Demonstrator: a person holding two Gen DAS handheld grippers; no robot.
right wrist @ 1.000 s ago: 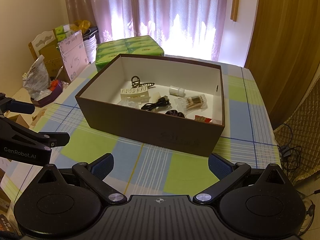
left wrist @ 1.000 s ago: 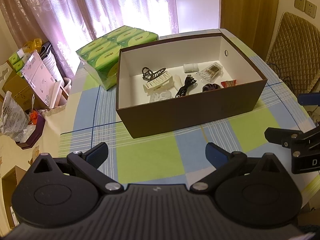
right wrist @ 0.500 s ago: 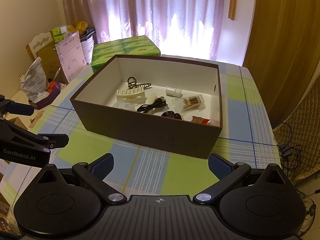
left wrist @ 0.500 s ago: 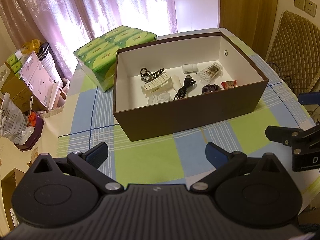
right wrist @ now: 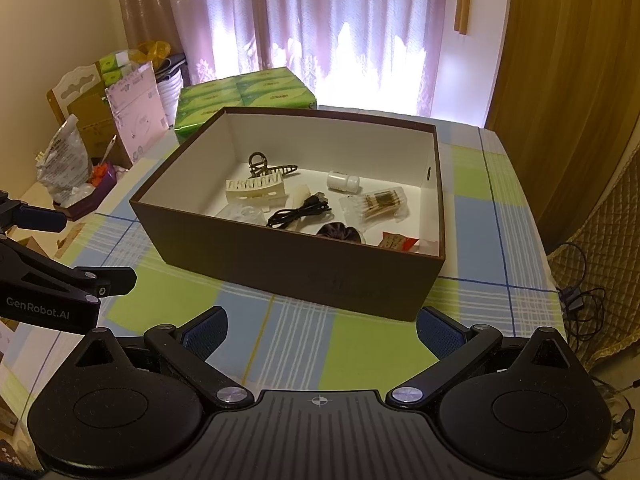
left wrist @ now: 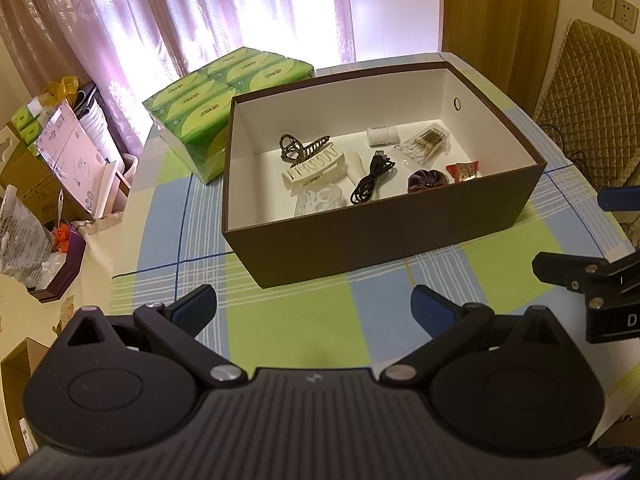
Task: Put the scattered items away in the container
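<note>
A dark brown box [left wrist: 380,236] [right wrist: 304,276] with a white inside stands on the checked tablecloth. Inside lie a dark hair claw [left wrist: 302,146], a cream hair claw [left wrist: 314,166] [right wrist: 256,190], a black USB cable [left wrist: 372,178] [right wrist: 298,214], a small white bottle [left wrist: 382,135] [right wrist: 342,181], a clear pack of cotton swabs [left wrist: 424,145] [right wrist: 376,202], a dark scrunchie [left wrist: 426,181] and a red packet [left wrist: 464,170] [right wrist: 396,241]. My left gripper [left wrist: 314,306] and my right gripper [right wrist: 322,330] are both open and empty, held above the cloth in front of the box.
Green tissue packs [left wrist: 228,96] [right wrist: 244,98] stand behind the box at the left. Cartons and bags [left wrist: 48,160] crowd the left of the room. A padded chair [left wrist: 592,92] stands at the right. The table edge runs along the right [right wrist: 552,280].
Both views have drawn slightly nearer the box and shifted a little. The grippers stay open and empty; the items in the box have not moved.
</note>
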